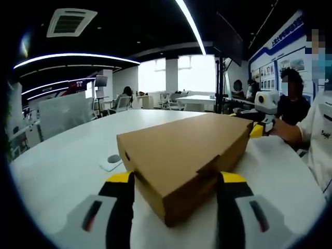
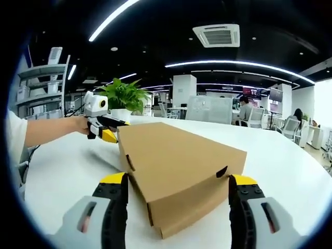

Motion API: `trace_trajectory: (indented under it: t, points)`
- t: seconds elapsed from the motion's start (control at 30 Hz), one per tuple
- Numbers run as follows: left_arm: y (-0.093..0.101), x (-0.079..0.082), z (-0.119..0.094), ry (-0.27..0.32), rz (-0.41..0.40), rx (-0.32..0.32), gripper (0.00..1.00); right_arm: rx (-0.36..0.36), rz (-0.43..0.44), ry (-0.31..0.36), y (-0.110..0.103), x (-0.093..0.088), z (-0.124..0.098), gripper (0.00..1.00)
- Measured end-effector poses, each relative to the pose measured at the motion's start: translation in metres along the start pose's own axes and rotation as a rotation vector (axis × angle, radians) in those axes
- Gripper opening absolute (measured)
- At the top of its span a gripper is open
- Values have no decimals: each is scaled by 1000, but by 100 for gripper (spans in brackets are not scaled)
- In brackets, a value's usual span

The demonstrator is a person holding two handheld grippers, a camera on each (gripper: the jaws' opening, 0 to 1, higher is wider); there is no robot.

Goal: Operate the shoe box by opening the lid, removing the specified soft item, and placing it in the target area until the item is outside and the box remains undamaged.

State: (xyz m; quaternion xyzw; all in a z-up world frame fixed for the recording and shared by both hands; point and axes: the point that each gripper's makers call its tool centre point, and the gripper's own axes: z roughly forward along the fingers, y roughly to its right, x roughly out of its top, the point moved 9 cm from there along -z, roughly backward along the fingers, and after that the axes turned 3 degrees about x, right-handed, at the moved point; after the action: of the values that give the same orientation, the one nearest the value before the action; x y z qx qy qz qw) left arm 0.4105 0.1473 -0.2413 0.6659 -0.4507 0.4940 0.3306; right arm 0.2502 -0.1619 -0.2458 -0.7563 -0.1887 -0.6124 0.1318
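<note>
Left gripper view: left tongs (image 1: 175, 193) spread wide, jaws flanking the near corner of the closed shoe box (image 1: 187, 155) on the table (image 1: 62, 161); right tongs (image 2: 176, 199) likewise wide astride its opposite corner.

open office | white table (image 1: 62, 155) | ceiling light strips (image 2: 238, 64) | potted plant (image 2: 123, 96)

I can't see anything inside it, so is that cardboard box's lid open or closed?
Closed. The shoe box has its lid lying flat over the top with the corner tabs tucked in, seen in both views. Nothing of its contents shows.
</note>
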Motion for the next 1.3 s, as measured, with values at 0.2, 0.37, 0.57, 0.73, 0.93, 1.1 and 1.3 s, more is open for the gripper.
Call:
trace_trajectory:
  t: [0.2, 0.37, 0.57, 0.73, 0.93, 1.1, 1.3]
  points:
    - [3, 0, 2, 4, -3, 7, 66, -9, 5, 1, 0, 1, 2, 84]
    - [3, 1, 2, -6, -16, 19, 66, -9, 25, 10, 2, 1, 4, 83]
    - [3, -1, 0, 13, -16, 26, 66, 0, 19, 6, 3, 1, 4, 83]
    - [5, -1, 0, 17, -17, 33, 65, 5, 22, 9, 4, 1, 5, 82]
    - [7, -1, -1, 11, -17, 41, 65, 15, 15, 16, 5, 0, 5, 81]
    - [7, -1, -1, 4, -20, 46, 65, 33, 15, 11, 8, 1, 4, 80]
    - [11, -2, -3, 11, -22, 57, 65, 46, 14, 15, 9, 0, 3, 79]
